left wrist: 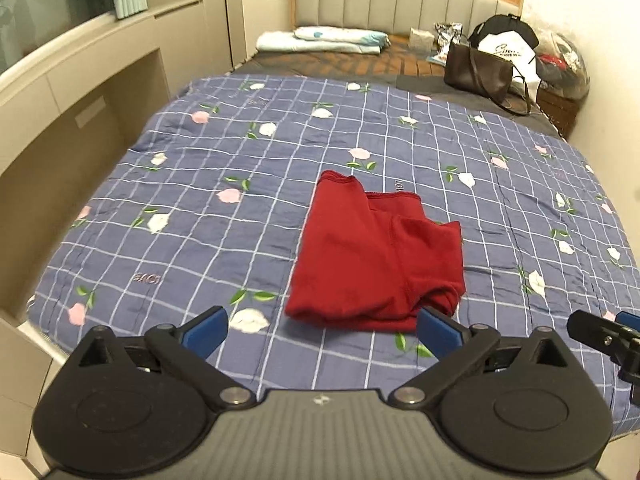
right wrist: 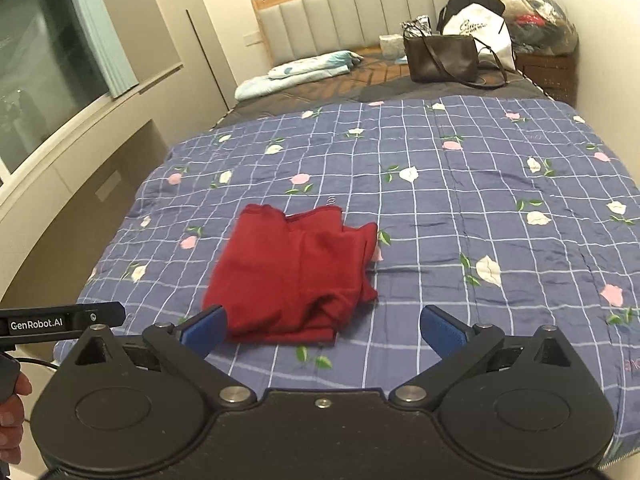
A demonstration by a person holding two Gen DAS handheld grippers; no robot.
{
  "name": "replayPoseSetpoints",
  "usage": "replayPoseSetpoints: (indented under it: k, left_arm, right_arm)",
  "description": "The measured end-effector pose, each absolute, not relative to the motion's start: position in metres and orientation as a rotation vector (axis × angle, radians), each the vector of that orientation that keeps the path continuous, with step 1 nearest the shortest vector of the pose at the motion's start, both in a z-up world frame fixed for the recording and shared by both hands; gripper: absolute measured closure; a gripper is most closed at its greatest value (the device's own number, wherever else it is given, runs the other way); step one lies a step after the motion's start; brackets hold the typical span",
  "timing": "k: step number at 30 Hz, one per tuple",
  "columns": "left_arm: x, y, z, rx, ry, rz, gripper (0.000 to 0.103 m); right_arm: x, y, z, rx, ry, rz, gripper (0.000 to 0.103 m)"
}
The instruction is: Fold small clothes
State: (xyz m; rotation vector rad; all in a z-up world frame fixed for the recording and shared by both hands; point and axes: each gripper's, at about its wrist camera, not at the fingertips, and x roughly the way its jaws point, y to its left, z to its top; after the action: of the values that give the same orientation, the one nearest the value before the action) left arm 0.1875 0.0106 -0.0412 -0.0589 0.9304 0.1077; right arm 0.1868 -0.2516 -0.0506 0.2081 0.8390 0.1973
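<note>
A small dark red garment (left wrist: pixel 374 254) lies folded on the blue checked floral quilt (left wrist: pixel 200 200), near the bed's foot. In the right wrist view the same red garment (right wrist: pixel 296 272) rests just beyond the blue pads. My left gripper (left wrist: pixel 322 330) is open above the quilt, the garment's near edge between its pads and a little ahead. My right gripper (right wrist: pixel 322 330) is open too, holding nothing, its left pad (right wrist: pixel 204 328) close to the garment's near left corner. The right gripper's black tip (left wrist: pixel 604 338) shows at the left wrist view's right edge.
A brown handbag (left wrist: pixel 478 74), a white bag (left wrist: pixel 508 54) and a clear plastic sack of clothes (left wrist: pixel 564 62) sit at the head of the bed. Folded pale bedding (left wrist: pixel 324 40) lies by the headboard. A built-in wall unit (left wrist: pixel 80 92) runs along the left. A hand (right wrist: pixel 12 400) grips the left tool.
</note>
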Motion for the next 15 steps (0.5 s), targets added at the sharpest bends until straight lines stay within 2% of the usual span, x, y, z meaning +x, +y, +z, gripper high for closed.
replayPoseSetpoints:
  k: [15]
  left_arm:
    - [0.094,0.023,-0.045,-0.034,0.94,0.114,0.001]
  right_arm:
    - [0.112,-0.242,-0.043,0.154,0.874,0.26,0.001]
